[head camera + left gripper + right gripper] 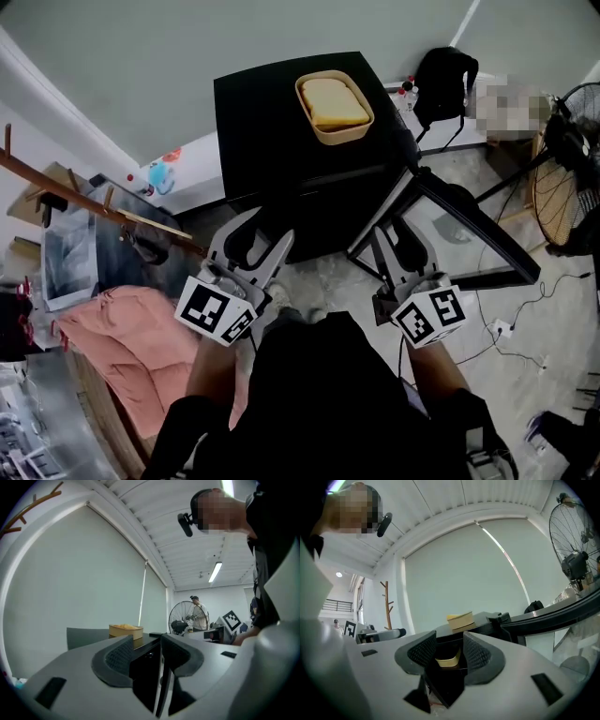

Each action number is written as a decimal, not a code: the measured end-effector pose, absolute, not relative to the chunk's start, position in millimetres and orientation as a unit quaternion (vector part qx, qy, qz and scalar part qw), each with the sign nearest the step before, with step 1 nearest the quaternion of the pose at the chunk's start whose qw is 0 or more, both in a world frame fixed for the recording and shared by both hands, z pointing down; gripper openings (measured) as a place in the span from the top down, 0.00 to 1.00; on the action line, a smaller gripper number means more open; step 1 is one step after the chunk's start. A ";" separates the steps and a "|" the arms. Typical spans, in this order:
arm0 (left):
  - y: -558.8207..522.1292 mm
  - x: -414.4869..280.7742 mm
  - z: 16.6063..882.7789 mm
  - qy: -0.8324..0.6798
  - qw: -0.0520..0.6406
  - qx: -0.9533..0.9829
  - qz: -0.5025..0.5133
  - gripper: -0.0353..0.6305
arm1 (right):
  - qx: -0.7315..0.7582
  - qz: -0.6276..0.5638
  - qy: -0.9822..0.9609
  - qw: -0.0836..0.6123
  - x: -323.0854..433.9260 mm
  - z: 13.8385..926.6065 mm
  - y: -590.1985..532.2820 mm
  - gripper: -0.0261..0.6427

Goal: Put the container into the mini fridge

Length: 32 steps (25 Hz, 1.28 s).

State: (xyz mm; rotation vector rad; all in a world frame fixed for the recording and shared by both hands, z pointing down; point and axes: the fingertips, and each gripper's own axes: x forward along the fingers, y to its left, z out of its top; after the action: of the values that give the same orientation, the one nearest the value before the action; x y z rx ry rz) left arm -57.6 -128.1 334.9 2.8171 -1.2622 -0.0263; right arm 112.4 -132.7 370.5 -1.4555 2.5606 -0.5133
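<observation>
Mini fridge (262,112) top bears container (335,108); interior dark, unreadable.

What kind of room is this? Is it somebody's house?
Probably an office or workroom rather than a home: long strip lights overhead, a big standing fan with loose cables trailing nearby, and a black mini fridge with a container on top.
</observation>
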 end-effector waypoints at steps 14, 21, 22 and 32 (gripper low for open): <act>-186.4 17.5 312.6 -0.305 -0.047 0.947 0.087 0.67 | -0.474 -0.223 0.840 0.143 140.4 355.3 -124.8 0.69; -217.8 34.9 312.4 -0.286 -0.109 0.940 0.149 0.67 | -0.475 -0.244 0.828 0.173 144.8 351.0 -131.0 0.70; -222.4 36.0 314.3 -0.287 -0.121 0.937 0.161 0.67 | -0.475 -0.247 0.826 0.177 144.9 351.3 -131.1 0.71; -262.3 37.7 342.1 -0.306 -0.227 0.880 0.284 0.70 | -0.501 -0.265 0.803 0.186 148.5 360.3 -121.0 0.72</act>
State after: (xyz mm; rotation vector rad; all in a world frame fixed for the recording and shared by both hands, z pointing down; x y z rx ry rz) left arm 37.7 -262.3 342.1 3.2510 -1.1320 1.0511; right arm 148.5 -121.0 360.3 -1.4101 2.2602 -0.7463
